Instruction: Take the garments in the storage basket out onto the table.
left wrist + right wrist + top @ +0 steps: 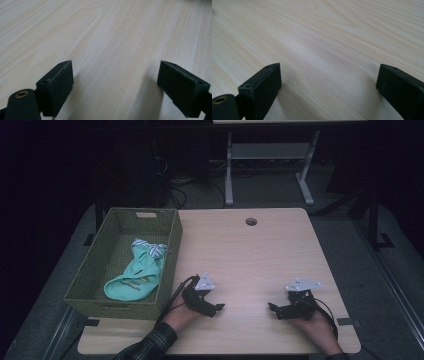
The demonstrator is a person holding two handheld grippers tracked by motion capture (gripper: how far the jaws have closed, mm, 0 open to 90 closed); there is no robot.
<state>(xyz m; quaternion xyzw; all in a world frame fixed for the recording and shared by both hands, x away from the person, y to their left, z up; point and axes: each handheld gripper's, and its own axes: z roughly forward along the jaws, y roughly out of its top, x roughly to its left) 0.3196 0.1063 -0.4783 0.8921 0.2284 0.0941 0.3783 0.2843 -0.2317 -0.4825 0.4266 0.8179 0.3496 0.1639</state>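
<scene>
The left hand-held gripper (216, 308) is resting on the worktop (250, 255) near its front edge, left of the middle, with its jaws standing wide apart and nothing between them; in the left gripper view the left hand-held gripper (116, 87) is showing only bare pale wood grain between its two black pads. The right hand-held gripper (274, 309) is lying near the front edge toward the right corner, its jaws likewise spread wide and gripping nothing. The two are pointing toward each other, well apart. A green woven basket (90, 285) is sitting along the worktop's left edge, just beside the left hand-held gripper, and a mint-green garment (135, 277) with a striped part is lying inside it.
</scene>
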